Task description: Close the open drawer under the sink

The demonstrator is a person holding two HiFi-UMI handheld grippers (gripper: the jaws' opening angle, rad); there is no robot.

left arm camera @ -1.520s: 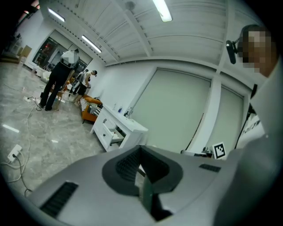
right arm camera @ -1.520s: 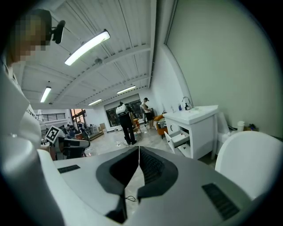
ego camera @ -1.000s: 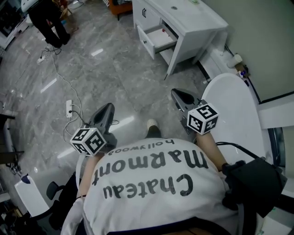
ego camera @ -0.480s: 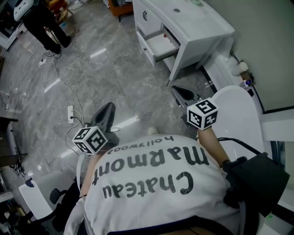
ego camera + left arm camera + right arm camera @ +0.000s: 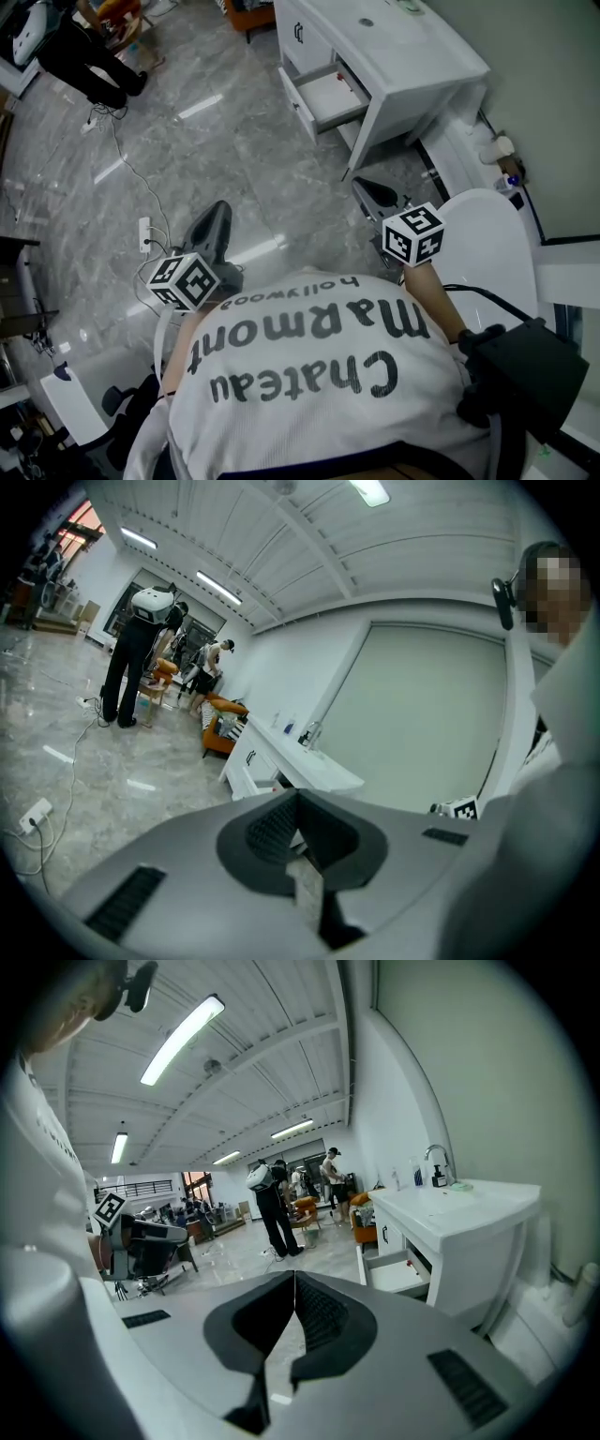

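The white sink cabinet (image 5: 403, 56) stands ahead at the upper right, and its drawer (image 5: 323, 94) is pulled out toward the floor. The right gripper view shows the open drawer (image 5: 398, 1274) under the basin. Both grippers are held out in front of my body, far short of the cabinet. My left gripper (image 5: 220, 208) is shut and empty, and its tips meet in the left gripper view (image 5: 298, 794). My right gripper (image 5: 366, 186) is also shut with nothing in it (image 5: 294, 1274), and it points roughly at the cabinet's near corner.
A white rounded fixture (image 5: 478, 234) lies close on my right. A power strip (image 5: 143, 225) and its cable trail over the grey marble floor on the left. A person in black (image 5: 84, 56) stands at the far left, and an orange chair (image 5: 248, 9) stands beyond the cabinet.
I have walked forward with both grippers, so the cabinet and drawer sit a little nearer. Both grippers' jaws stayed shut.
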